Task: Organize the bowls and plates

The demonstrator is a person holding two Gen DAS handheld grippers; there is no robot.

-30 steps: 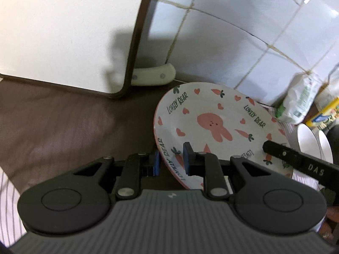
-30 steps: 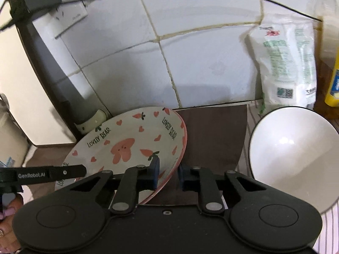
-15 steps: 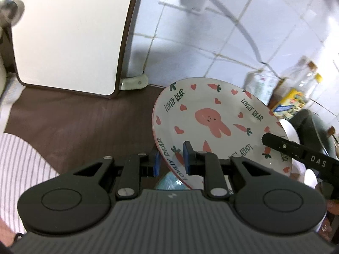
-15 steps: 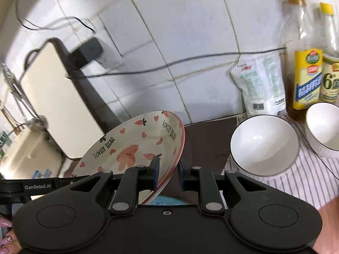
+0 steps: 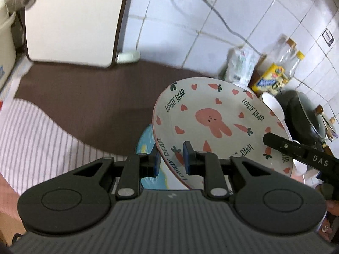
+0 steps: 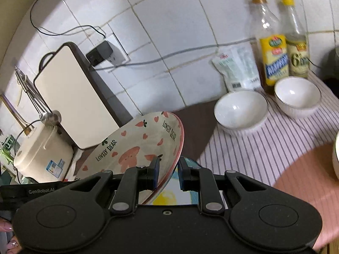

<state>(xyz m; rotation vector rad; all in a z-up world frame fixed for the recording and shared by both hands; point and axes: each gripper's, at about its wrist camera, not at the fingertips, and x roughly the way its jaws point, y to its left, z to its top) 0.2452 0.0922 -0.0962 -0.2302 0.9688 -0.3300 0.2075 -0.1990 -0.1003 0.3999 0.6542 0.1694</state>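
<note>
White wall tiles back the desk. By the left view, the rabbit plate is clamped by the left claw, above a blue plate.

By the right view, the right claw grips the opposite rim; two white bowls beyond it seem unsorted.

Home kitchen: tiled wall, oil bottles, cutting board.

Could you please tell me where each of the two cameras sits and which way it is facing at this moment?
Left wrist: sits on the left gripper, looking along its fingers at the bunny plate and tiled wall; the right gripper enters at right.
Right wrist: sits on the right gripper, facing the plate, two white bowls and bottles; fingernails show bottom left.
Shared: plate, cutting board.
</note>
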